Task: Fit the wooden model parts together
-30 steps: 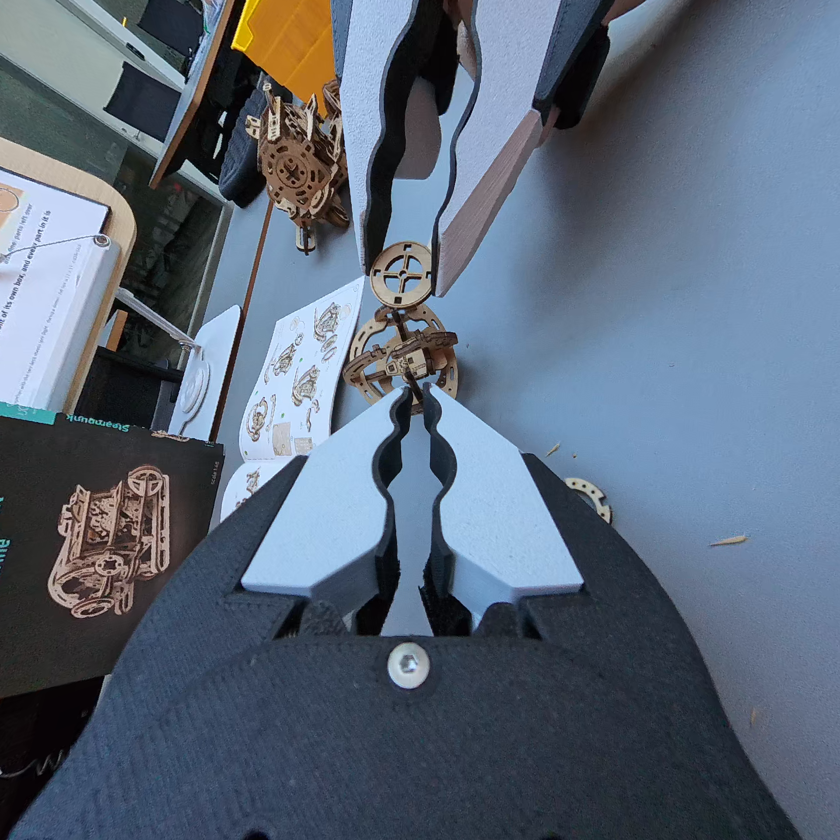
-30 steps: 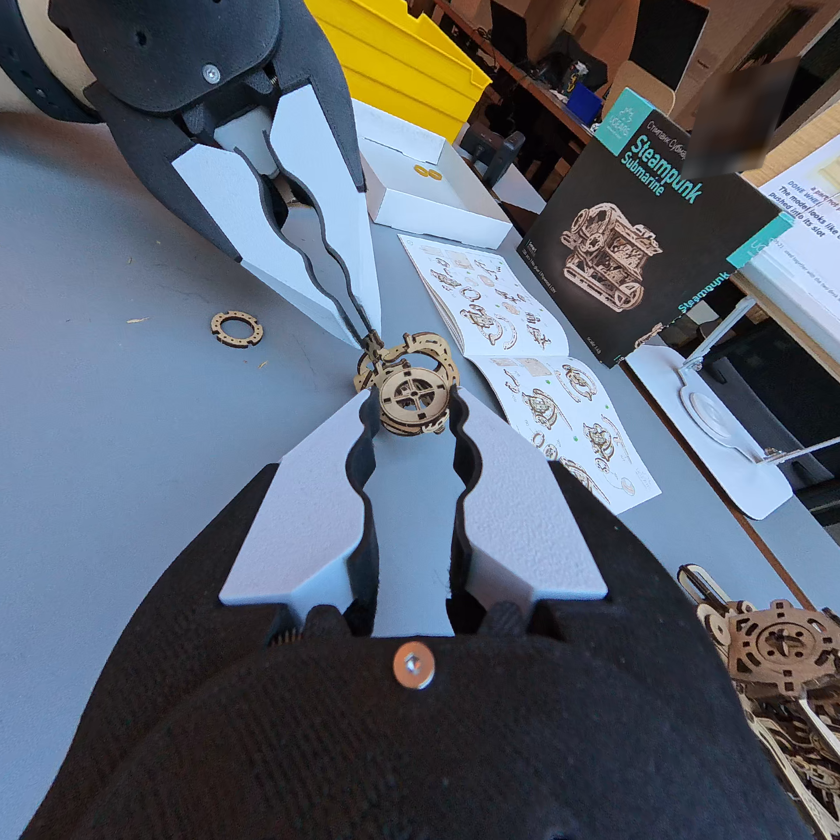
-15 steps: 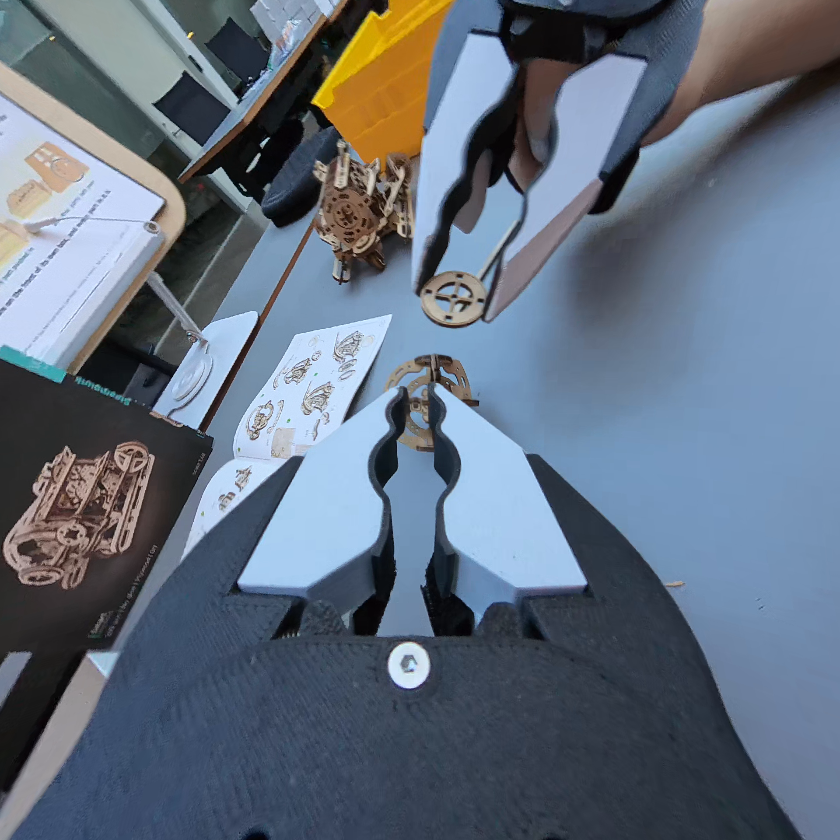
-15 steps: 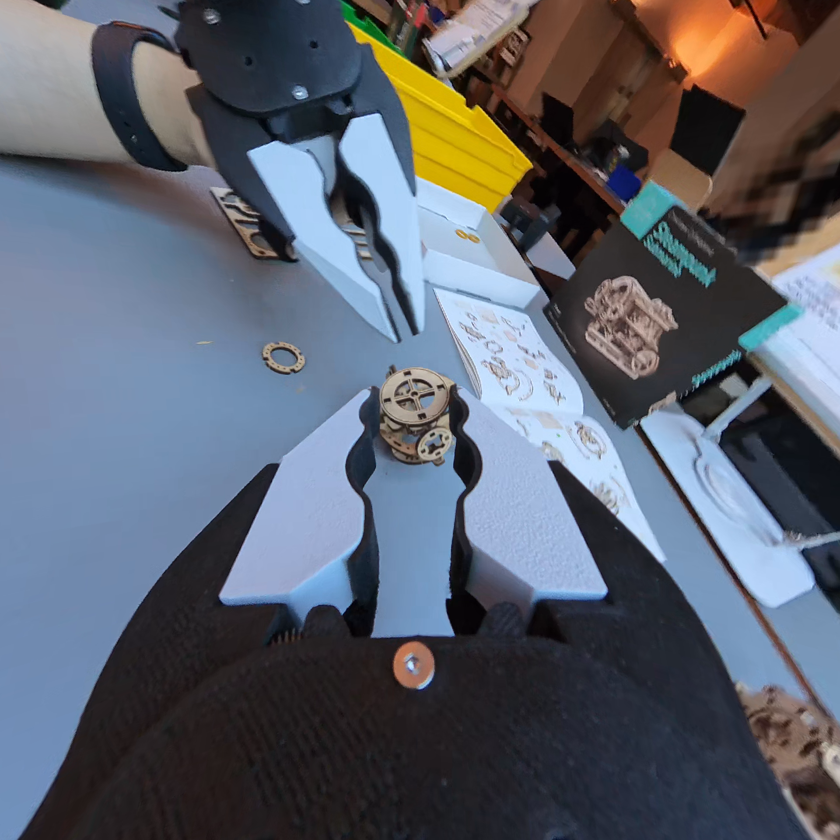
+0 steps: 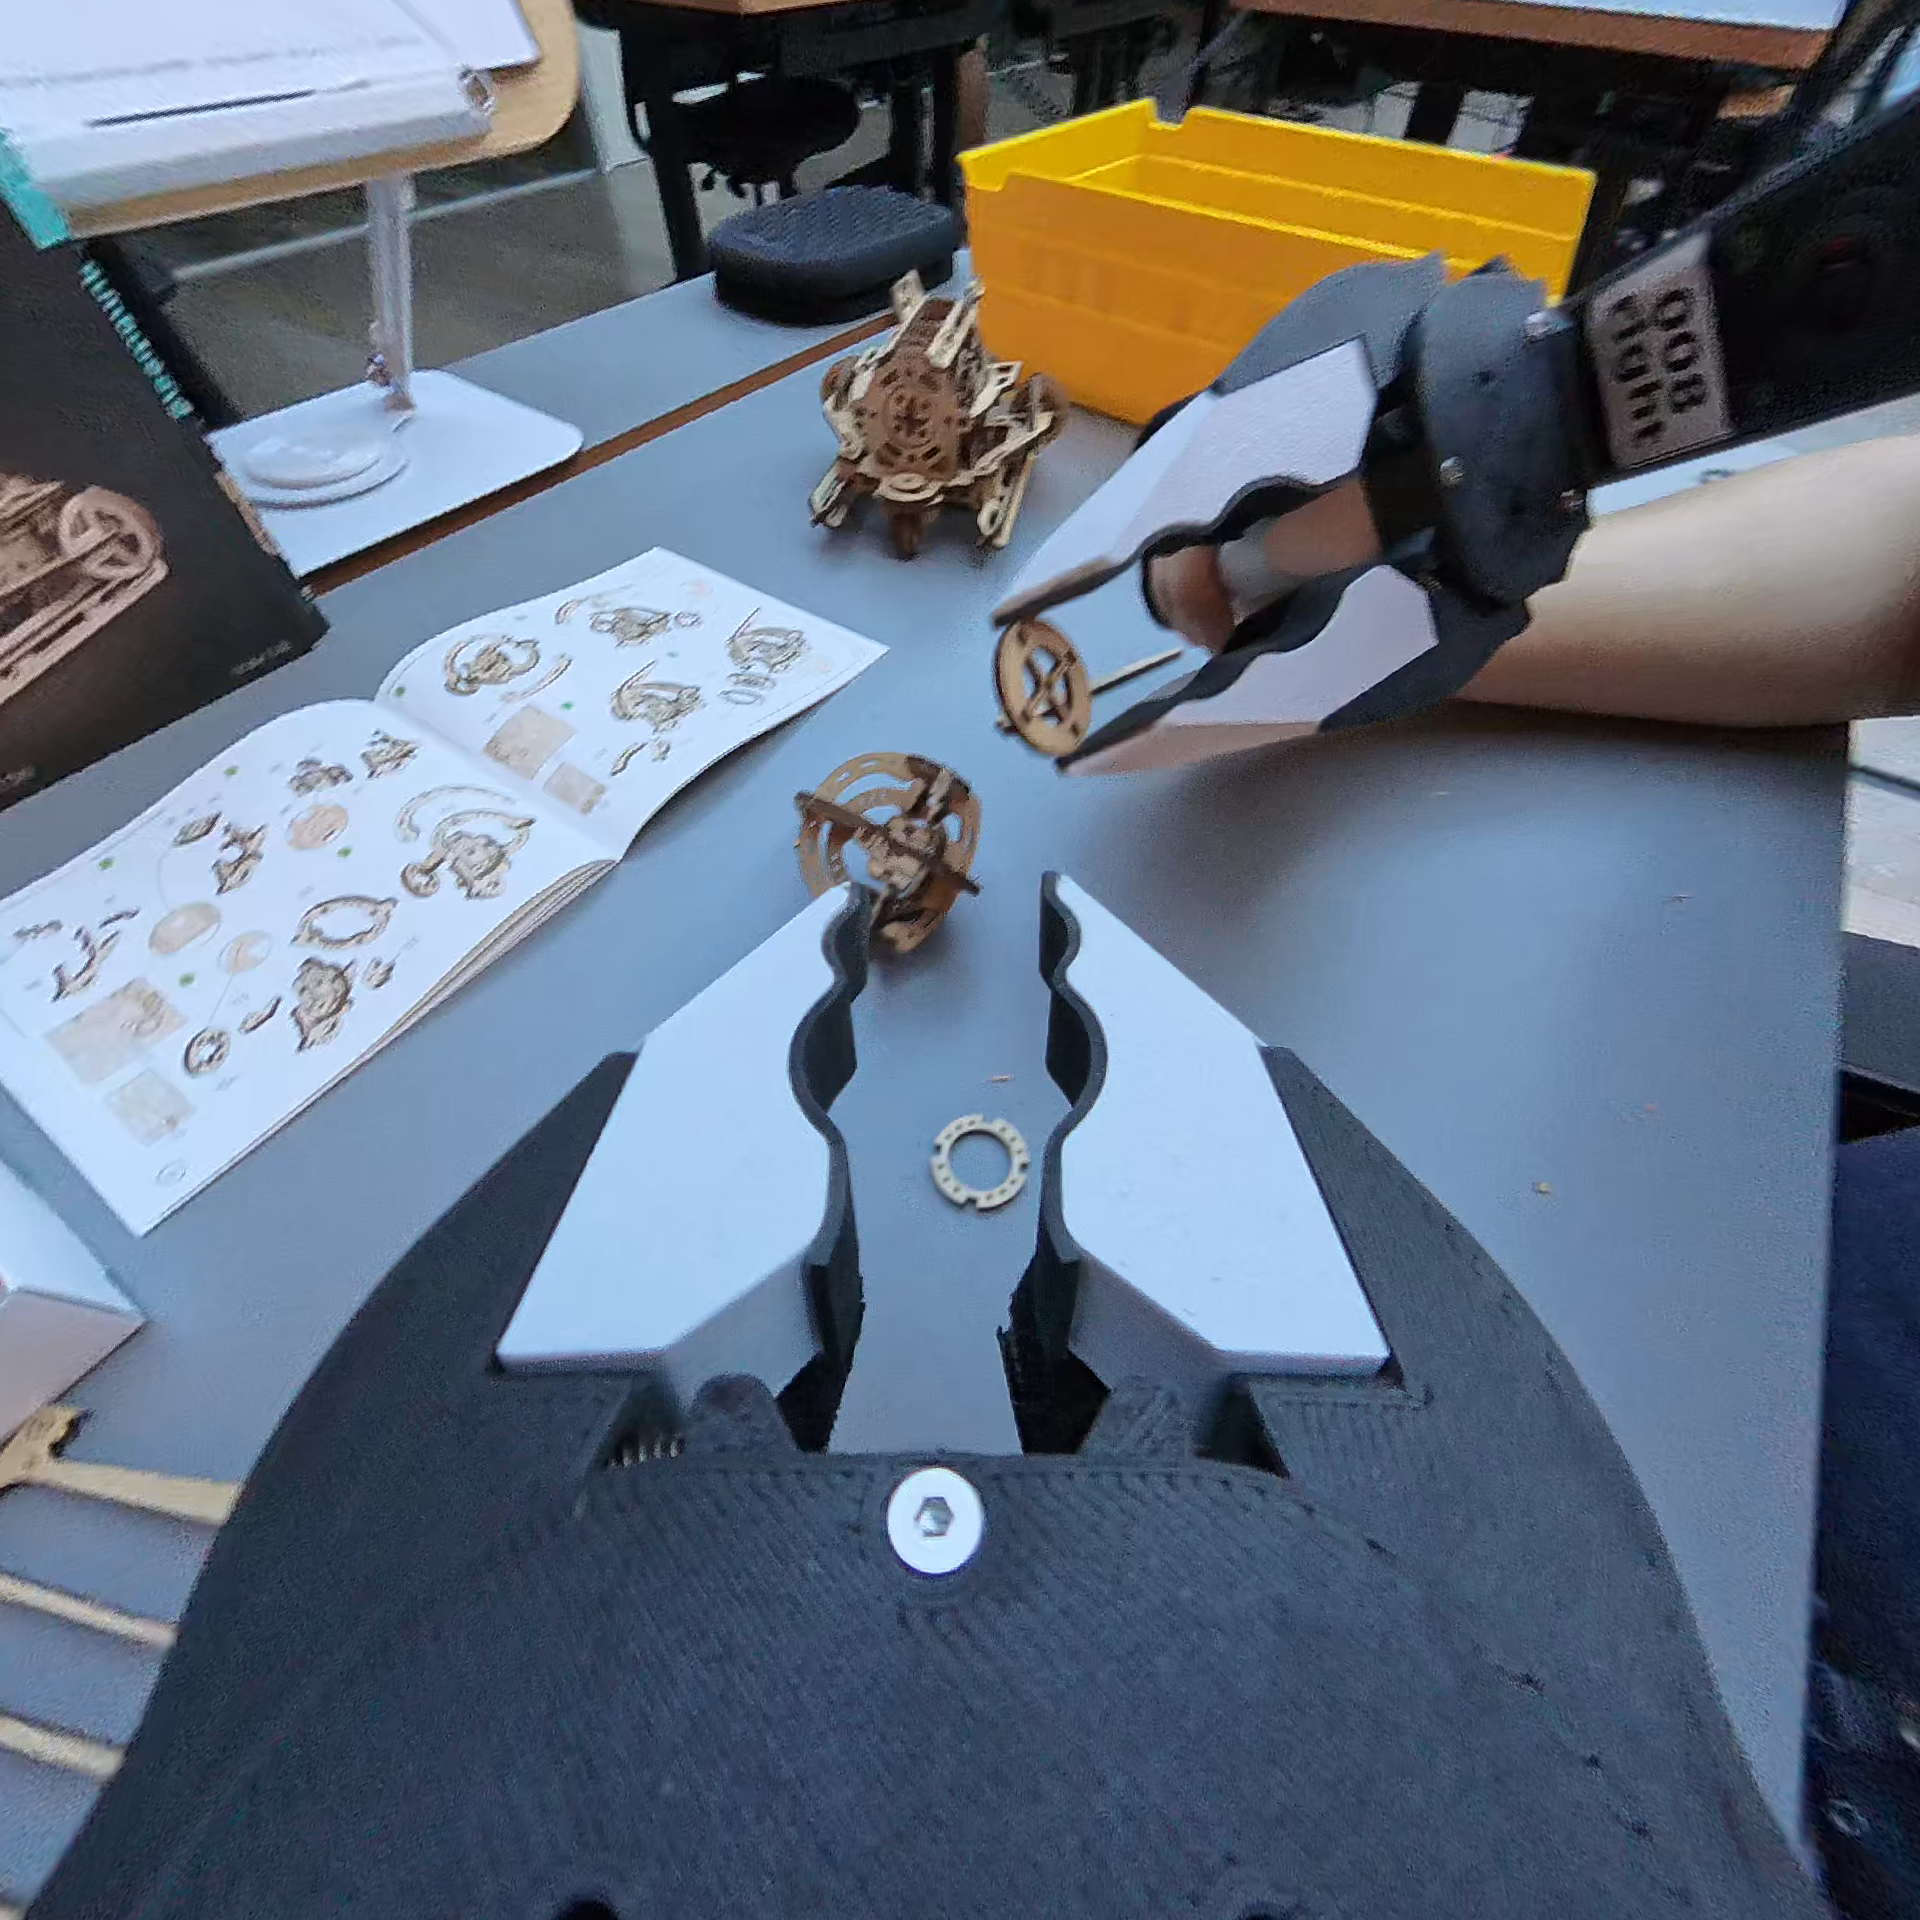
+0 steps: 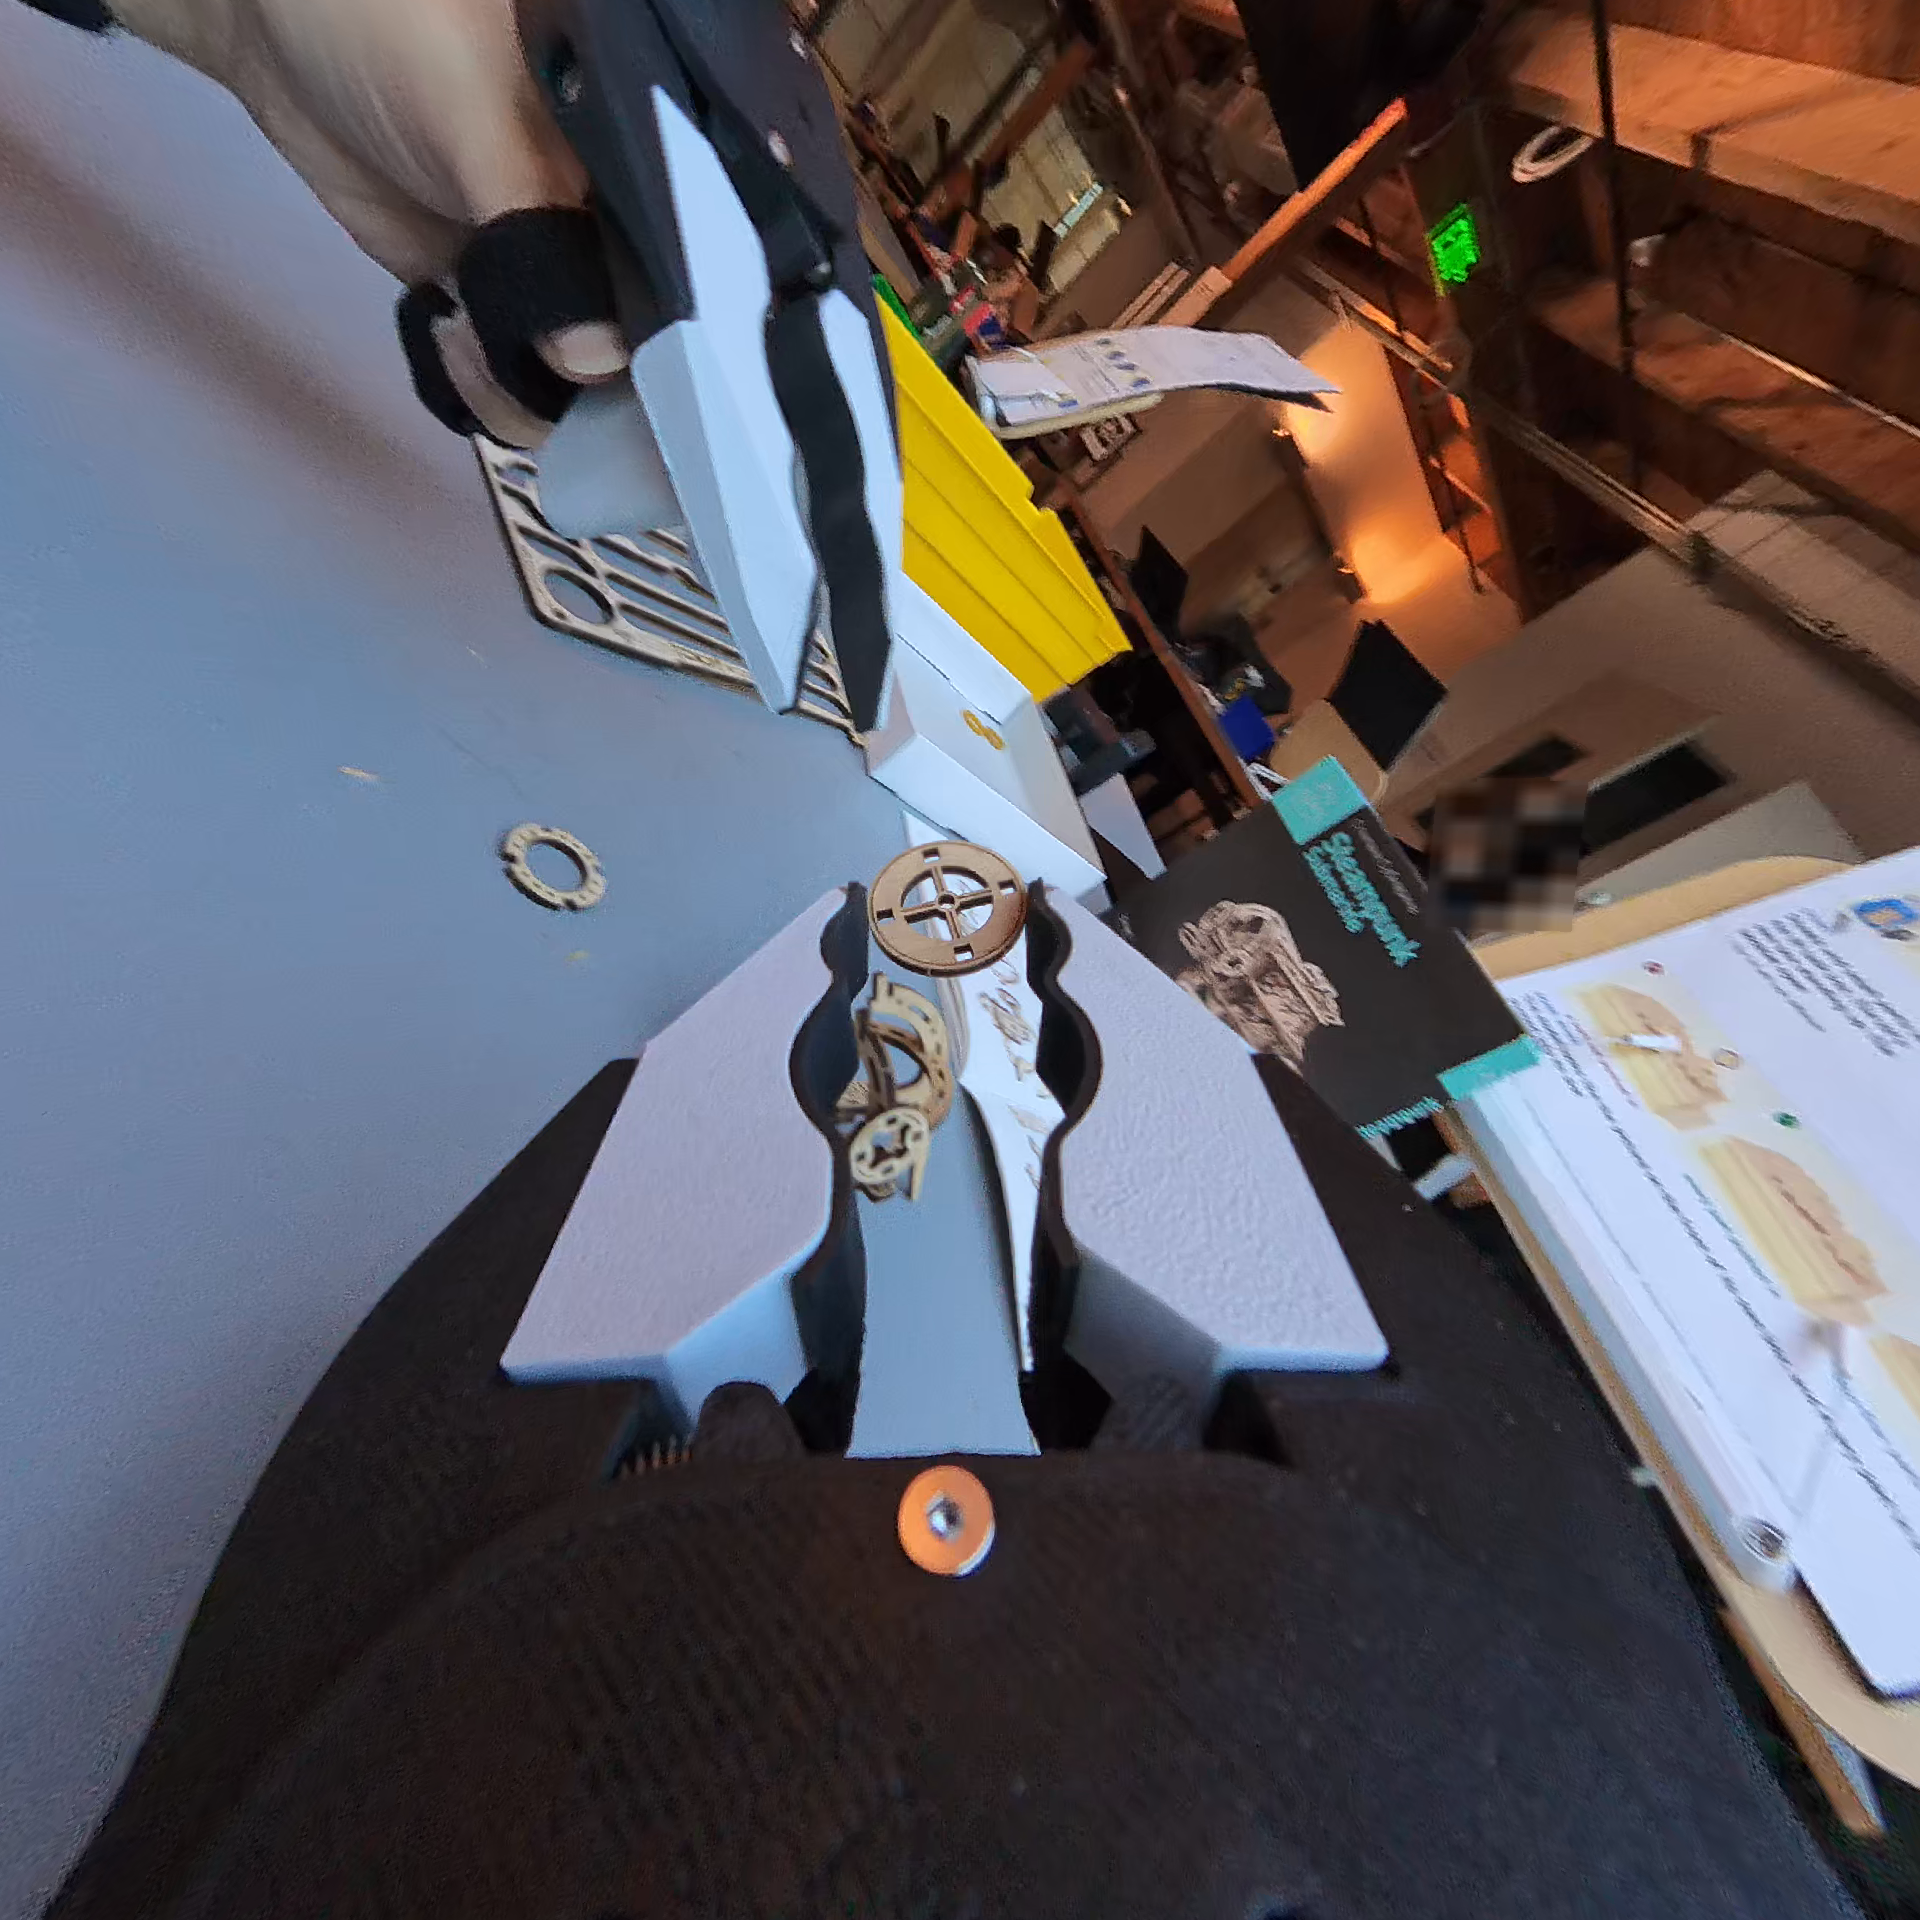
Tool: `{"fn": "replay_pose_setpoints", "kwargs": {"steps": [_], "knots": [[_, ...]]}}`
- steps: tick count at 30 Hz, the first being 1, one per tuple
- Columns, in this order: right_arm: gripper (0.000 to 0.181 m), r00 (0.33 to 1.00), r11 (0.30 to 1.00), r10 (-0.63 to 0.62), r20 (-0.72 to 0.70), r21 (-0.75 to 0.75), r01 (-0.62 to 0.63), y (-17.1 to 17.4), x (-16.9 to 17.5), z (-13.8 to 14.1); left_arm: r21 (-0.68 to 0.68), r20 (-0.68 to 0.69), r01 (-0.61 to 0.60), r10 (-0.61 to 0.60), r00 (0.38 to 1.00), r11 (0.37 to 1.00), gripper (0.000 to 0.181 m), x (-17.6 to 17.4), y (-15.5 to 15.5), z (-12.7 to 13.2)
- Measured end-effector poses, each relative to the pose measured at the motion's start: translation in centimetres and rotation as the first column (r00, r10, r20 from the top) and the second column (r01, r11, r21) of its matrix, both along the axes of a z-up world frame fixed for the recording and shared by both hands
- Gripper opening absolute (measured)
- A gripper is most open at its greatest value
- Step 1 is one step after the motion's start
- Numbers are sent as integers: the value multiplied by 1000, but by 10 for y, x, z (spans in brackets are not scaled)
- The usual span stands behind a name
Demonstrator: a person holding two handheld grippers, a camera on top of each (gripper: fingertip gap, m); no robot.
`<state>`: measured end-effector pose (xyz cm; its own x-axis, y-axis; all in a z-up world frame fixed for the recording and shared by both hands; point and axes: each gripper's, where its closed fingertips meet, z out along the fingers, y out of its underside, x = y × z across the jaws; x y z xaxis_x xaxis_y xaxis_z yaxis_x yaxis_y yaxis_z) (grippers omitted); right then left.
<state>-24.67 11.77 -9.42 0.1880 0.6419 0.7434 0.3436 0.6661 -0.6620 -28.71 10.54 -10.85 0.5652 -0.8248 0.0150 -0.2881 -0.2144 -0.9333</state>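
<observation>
A round wooden sub-assembly (image 5: 888, 847) of rings and gears rests on the grey table (image 5: 1455, 1039), just past my left gripper's tips. My left gripper (image 5: 951, 904) is open and empty, and it also shows in the right wrist view (image 6: 821, 686). My right gripper (image 6: 945, 899) is shut on a spoked wooden wheel (image 6: 948, 911) with a thin axle. It holds the wheel (image 5: 1042, 686) in the air, up and to the right of the sub-assembly (image 6: 899, 1091). A small notched wooden ring (image 5: 979, 1161) lies on the table under my left fingers.
An open instruction booklet (image 5: 416, 831) lies to the left, with a black box (image 5: 104, 520) behind it. A finished wooden model (image 5: 925, 426) and a yellow bin (image 5: 1247, 239) stand at the back. A punched-out parts sheet (image 6: 623, 592) and a white box (image 6: 966, 748) lie farther off. The table edge (image 5: 1834, 935) is on the right. The grippers' ends are close to 5 centimetres from one another. The finished wooden model (image 5: 925, 426) sits 25 centimetres or so from the ends of my right fingers.
My left gripper has opened and drawn back from the sub-assembly. My right gripper has lifted the wheel up and away from it. Both views have swung round.
</observation>
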Motion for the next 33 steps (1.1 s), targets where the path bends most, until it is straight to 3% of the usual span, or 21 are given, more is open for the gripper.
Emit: {"fn": "replay_pose_setpoints", "kwargs": {"steps": [1, 5, 10, 14, 17, 21, 24, 33], "knots": [[29, 1000, 1000, -10, -8, 8, 10, 2, 2, 1, 1, -18, -28, 28, 999, 1000, 32, -7, 4, -6], [29, 998, 995, -38, -55, -90, 33, 12, 13, 0, 34, -33, -76, 77, 996, 997, 32, -20, 9, -10], [28, 989, 983, -109, -95, -157, 93, 30, 25, -1, 44, -146, -99, 104, 984, 994, 40, -29, 8, -16], [29, 985, 981, -154, -81, -132, 143, 32, 33, -2, 41, -160, -83, 89, 983, 996, 41, -30, 7, -15], [28, 985, 985, -128, -111, -131, 114, 24, 30, 6, 71, -190, -60, 72, 979, 996, 43, -31, 6, -19], [28, 989, 986, -90, -116, -152, 72, 11, 21, 11, 77, -115, -8, 17, 993, 997, 39, -32, 6, -15], [28, 987, 972, -129, -94, -210, 107, 5, 23, 5, 74, -67, 45, -40, 997, 996, 38, -34, 13, -9], [28, 994, 934, -84, 65, -343, 101, -21, 1, -36, -18, -208, 275, -272, 940, 961, 40, -10, 45, -47]]}}
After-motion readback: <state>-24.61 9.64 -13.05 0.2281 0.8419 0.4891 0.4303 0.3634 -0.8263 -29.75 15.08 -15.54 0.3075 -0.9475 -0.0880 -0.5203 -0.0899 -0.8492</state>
